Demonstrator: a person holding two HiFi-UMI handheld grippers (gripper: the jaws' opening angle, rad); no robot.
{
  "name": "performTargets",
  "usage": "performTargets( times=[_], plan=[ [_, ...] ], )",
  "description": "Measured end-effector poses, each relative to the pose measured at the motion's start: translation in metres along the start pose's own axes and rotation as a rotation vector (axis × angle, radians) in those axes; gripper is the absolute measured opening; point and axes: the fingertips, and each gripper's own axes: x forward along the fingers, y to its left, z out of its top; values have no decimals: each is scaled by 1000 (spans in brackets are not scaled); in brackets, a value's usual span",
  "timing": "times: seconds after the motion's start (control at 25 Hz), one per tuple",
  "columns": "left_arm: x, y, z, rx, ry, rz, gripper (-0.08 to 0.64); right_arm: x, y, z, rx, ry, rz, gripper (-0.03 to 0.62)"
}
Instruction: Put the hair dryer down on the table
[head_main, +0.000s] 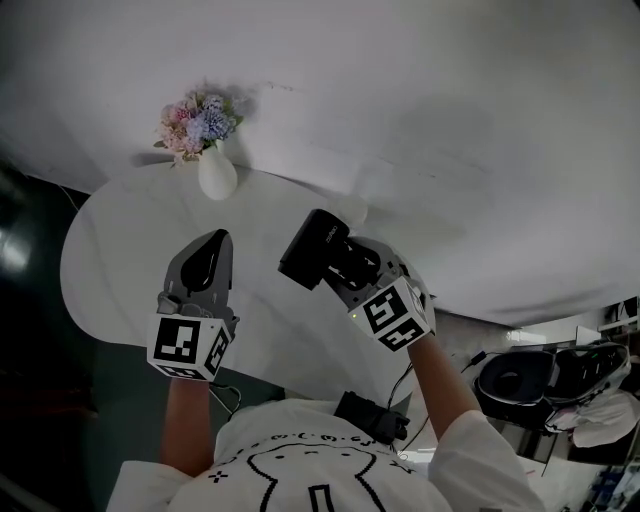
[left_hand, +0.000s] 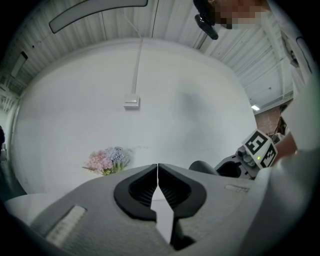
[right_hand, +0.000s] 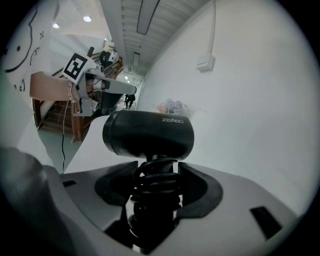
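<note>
A black hair dryer (head_main: 313, 250) is held above the white oval table (head_main: 120, 250), its barrel pointing left. My right gripper (head_main: 345, 268) is shut on the dryer's handle, with the cord coiled around it. In the right gripper view the hair dryer (right_hand: 148, 133) fills the middle, and the coiled cord (right_hand: 156, 185) sits between the jaws of the right gripper (right_hand: 156, 187). My left gripper (head_main: 208, 255) hovers over the table to the dryer's left, shut and empty. In its own view the left gripper (left_hand: 158, 186) shows its pads touching.
A white vase of pink and blue flowers (head_main: 205, 140) stands at the table's far edge against the white wall. The flowers (left_hand: 107, 160) also show in the left gripper view. A black pouch (head_main: 372, 415) hangs at the person's waist. Equipment sits on the floor at right (head_main: 555, 380).
</note>
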Motion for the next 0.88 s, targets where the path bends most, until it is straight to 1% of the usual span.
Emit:
performTargets(
  times=[0.16, 0.36, 0.68, 0.88],
  plan=[
    [8, 3, -5, -2, 14, 8, 20, 17, 0, -13, -17, 35, 62, 247],
    [20, 6, -12, -6, 34, 19, 20, 38, 1, -32, -13, 79, 112, 247],
    [31, -1, -33, -4, 94, -6, 20, 72, 2, -68, 31, 153, 149, 247],
    [35, -2, -39, 9, 123, -11, 20, 87, 6, -87, 3, 202, 183, 247]
  ],
)
